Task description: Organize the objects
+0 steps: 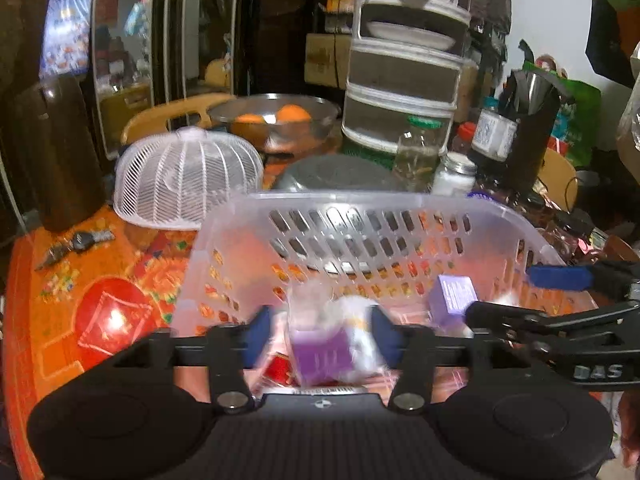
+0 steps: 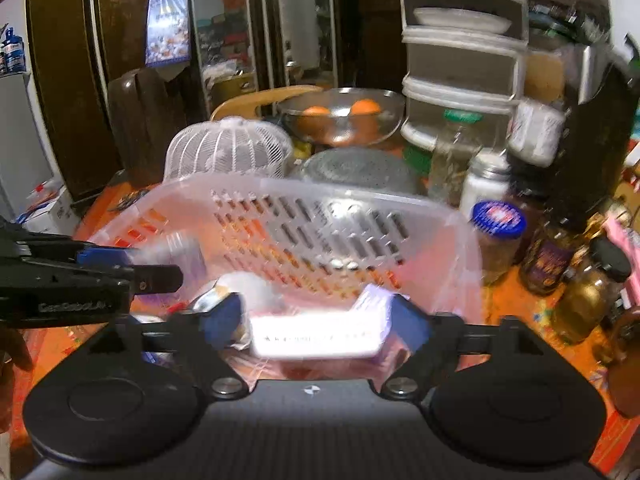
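Note:
A clear plastic basket [image 1: 360,204] with slotted walls stands on the orange table; it also shows in the right wrist view [image 2: 320,196]. My left gripper [image 1: 320,336] is over the basket's near edge, its blue pads on either side of a purple and white box [image 1: 324,354], which is blurred. My right gripper [image 2: 320,330] holds a purple box [image 2: 316,334] with a bright white face between its pads, low inside the basket. From the left wrist view that box [image 1: 454,294] sits between the right gripper's fingertips [image 1: 560,278].
A white mesh food cover [image 1: 188,184], a grey colander [image 1: 336,174], a glass bowl of oranges [image 1: 276,120] and a stacked food carrier [image 1: 404,80] stand behind the basket. Jars and bottles [image 2: 496,228] crowd the right side. A dark thermos [image 1: 60,152] stands far left.

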Demonstrator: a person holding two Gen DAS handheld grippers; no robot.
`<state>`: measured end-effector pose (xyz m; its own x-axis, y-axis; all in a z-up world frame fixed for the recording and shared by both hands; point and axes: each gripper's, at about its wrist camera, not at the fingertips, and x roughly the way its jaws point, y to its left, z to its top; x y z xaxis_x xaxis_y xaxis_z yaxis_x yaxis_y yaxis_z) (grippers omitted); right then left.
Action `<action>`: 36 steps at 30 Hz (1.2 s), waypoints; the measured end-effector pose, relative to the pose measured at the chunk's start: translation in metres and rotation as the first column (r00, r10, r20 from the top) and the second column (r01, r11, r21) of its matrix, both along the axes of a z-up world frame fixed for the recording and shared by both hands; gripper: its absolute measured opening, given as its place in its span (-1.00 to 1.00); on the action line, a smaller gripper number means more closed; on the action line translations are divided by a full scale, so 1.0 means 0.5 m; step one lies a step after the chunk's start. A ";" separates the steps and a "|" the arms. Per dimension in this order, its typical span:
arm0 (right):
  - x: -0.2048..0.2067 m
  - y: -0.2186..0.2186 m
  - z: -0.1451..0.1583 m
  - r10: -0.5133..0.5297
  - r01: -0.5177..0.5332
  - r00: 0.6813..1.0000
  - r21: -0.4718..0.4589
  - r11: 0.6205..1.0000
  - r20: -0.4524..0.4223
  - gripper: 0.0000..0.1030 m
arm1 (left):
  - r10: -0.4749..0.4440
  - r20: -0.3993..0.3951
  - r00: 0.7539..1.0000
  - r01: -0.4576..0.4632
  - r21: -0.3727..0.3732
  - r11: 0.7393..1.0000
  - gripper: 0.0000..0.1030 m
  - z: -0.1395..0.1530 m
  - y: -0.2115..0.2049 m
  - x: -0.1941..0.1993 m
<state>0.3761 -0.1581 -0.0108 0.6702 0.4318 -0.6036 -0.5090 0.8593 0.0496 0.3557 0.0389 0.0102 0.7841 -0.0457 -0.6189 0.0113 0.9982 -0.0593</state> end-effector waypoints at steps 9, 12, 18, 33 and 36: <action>-0.075 -0.052 0.045 -0.042 0.032 0.992 0.087 0.996 0.115 1.00 | -0.032 0.199 0.979 0.041 -0.044 0.998 0.95 0.042 0.013 -0.120; -0.113 -0.070 0.051 -0.047 0.032 0.991 0.113 0.993 0.129 1.00 | -0.051 0.236 0.970 0.070 -0.070 0.995 0.96 0.046 0.017 -0.174; -0.229 -0.082 0.065 -0.133 0.125 0.979 0.056 0.991 0.156 1.00 | -0.070 0.269 0.961 0.085 -0.042 0.996 0.96 0.047 0.007 -0.285; -0.601 -0.158 0.127 -0.176 0.153 0.948 0.105 0.983 0.265 1.00 | -0.050 0.294 0.955 0.041 0.036 0.999 0.96 0.115 -0.082 -0.589; -0.580 -0.155 0.127 -0.191 0.174 0.953 0.092 0.980 0.233 1.00 | -0.040 0.284 0.958 0.033 0.029 0.999 0.96 0.122 -0.087 -0.592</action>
